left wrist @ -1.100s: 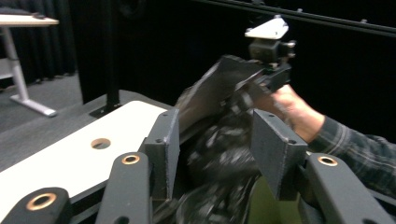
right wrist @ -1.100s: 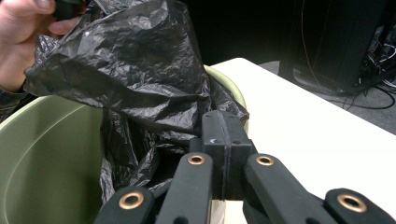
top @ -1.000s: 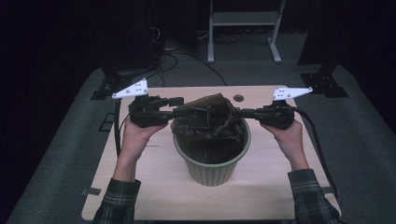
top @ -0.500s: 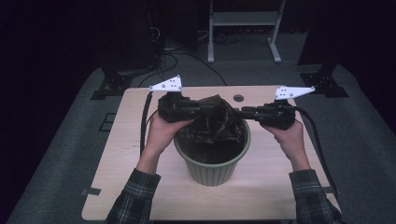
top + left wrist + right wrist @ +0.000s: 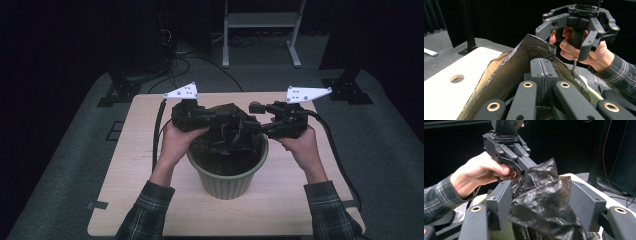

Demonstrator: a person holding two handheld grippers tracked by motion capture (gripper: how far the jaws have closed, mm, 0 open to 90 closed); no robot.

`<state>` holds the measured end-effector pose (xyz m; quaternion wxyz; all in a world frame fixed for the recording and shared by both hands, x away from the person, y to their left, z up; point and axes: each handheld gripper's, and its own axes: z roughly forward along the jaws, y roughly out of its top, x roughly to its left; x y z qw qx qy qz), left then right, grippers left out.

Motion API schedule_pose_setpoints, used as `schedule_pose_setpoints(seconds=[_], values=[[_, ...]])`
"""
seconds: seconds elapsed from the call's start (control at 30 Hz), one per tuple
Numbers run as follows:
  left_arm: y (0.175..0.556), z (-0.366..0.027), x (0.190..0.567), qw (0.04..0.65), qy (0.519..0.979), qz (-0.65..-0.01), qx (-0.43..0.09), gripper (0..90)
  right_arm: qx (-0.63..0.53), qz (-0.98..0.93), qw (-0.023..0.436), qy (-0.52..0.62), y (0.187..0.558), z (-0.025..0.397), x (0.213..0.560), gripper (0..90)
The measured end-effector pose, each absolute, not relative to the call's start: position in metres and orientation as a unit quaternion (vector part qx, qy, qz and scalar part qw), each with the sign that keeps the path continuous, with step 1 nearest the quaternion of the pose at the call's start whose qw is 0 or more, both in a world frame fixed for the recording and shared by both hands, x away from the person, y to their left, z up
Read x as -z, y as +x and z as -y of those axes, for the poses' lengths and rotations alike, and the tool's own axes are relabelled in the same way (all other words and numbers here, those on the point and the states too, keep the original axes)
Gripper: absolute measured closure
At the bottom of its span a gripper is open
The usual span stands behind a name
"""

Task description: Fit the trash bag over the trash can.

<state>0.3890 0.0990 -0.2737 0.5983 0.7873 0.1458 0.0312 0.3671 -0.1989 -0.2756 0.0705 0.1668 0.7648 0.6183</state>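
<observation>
High view: your left hand-held gripper (image 5: 227,121) and right hand-held gripper (image 5: 252,129) meet over the round, ribbed, pale green plastic bin (image 5: 227,175), which stands mid on the light wooden tabletop (image 5: 135,165). The crumpled black plastic bin bag (image 5: 227,132) sits bunched in and above the bin's mouth, between the two grippers. Its edge is not turned over the rim anywhere visible, so the lining job looks early: bag in the bin, not opened out, not cuffed.

Left gripper view: your left gripper's jaws are pressed together w/ no gap, and the bag's film (image 5: 506,75) rises right around and ahead of them; judged clamped on a fold of the bag. The right hand-held gripper (image 5: 574,35) is beyond, jaws spread. The tabletop (image 5: 441,92) w/ its round hole lies to the left.

Right gripper view: your right gripper's jaws stand wide apart, w/ the bag (image 5: 544,202) bulging between them, untouched by either pad. The left hand-held gripper (image 5: 530,176) pinches the bag's top.

Left to do, by my reading: close the right side on the opposite edge, pull the mouth open, fold over the rim.
</observation>
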Motion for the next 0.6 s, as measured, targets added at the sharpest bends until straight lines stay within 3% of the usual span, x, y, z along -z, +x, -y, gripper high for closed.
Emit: schedule_pose_setpoints(seconds=[0.13, 0.2, 0.23, 0.33, 0.37, 0.6], values=[[0.389, -0.1, 0.274, 0.601, 0.785, -0.148, -0.03, 89.3, -0.609, -0.77, 0.071, 0.175, 0.37, 0.19, 0.279, 30.5], [0.388, -0.1, 0.274, 0.605, 0.782, -0.149, -0.028, 89.3, -0.602, -0.774, 0.072, 0.179, 0.372, 0.187, 0.282, 33.2], [0.388, -0.1, 0.273, 0.605, 0.782, -0.149, -0.028, 89.4, -0.598, -0.776, 0.077, 0.184, 0.372, 0.185, 0.283, 37.1], [0.387, -0.102, 0.273, 0.605, 0.782, -0.149, -0.03, 89.4, -0.586, -0.783, 0.09, 0.186, 0.372, 0.185, 0.286, 67.4], [0.387, -0.103, 0.273, 0.603, 0.783, -0.15, -0.032, 89.4, -0.586, -0.784, 0.091, 0.184, 0.372, 0.186, 0.286, 73.4], [0.387, -0.11, 0.274, 0.605, 0.78, -0.157, -0.036, 89.5, -0.596, -0.775, 0.094, 0.187, 0.37, 0.195, 0.284, 83.0]])
